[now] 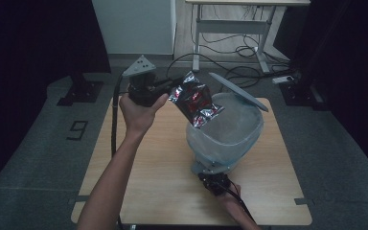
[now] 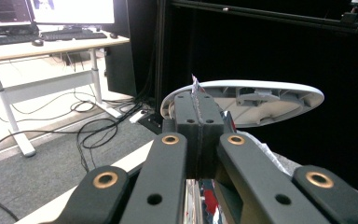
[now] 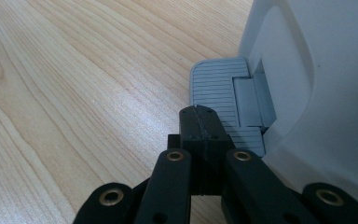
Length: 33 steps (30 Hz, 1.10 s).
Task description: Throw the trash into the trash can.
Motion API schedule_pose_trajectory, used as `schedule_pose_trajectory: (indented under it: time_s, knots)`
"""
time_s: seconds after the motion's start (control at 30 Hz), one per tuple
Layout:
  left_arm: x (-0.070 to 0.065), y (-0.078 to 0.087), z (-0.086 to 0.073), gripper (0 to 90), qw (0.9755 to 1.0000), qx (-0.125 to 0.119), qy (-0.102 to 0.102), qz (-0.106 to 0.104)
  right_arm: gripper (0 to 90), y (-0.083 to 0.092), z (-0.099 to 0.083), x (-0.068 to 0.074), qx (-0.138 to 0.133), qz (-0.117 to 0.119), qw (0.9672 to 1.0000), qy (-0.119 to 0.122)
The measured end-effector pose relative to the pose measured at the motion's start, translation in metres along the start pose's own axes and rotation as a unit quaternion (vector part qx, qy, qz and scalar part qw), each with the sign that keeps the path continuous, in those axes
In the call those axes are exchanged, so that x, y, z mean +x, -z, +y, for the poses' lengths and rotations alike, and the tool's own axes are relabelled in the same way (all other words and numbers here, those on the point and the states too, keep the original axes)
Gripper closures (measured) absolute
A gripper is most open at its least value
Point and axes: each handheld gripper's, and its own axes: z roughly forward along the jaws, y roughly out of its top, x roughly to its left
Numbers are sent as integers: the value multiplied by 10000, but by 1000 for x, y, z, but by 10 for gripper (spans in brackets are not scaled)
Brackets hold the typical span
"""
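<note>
A crinkled silver, red and black foil wrapper (image 1: pixel 195 99) hangs tilted over the near-left rim of a white pedal bin (image 1: pixel 226 132) lined with a clear bag. My left gripper (image 1: pixel 171 90) is shut on the wrapper's upper edge; in the left gripper view the foil (image 2: pixel 195 85) pokes out between the closed jaws of the left gripper (image 2: pixel 198 100). The bin's lid (image 1: pixel 239 91) stands raised, and its underside (image 2: pixel 261 98) faces that camera. My right gripper (image 3: pixel 199 114) is shut with its tips down on the ribbed grey pedal (image 3: pixel 216 88) at the bin's foot (image 1: pixel 206 168).
The bin stands right of the middle on a wooden table (image 1: pixel 158 172). Behind the table are a white-legged desk (image 1: pixel 199 38) and loose cables (image 1: pixel 239 50) on the floor. Dark curtains close in both sides. A desk with monitors (image 2: pixel 51 11) stands farther off.
</note>
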Motion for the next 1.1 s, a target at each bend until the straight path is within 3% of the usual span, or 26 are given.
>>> schedule_pose_trajectory:
  time_s: [1.1]
  knots:
    - [-10,-40,-8,900,9999,26,27,-113,900,0,0,0,-11,13,10000,-10]
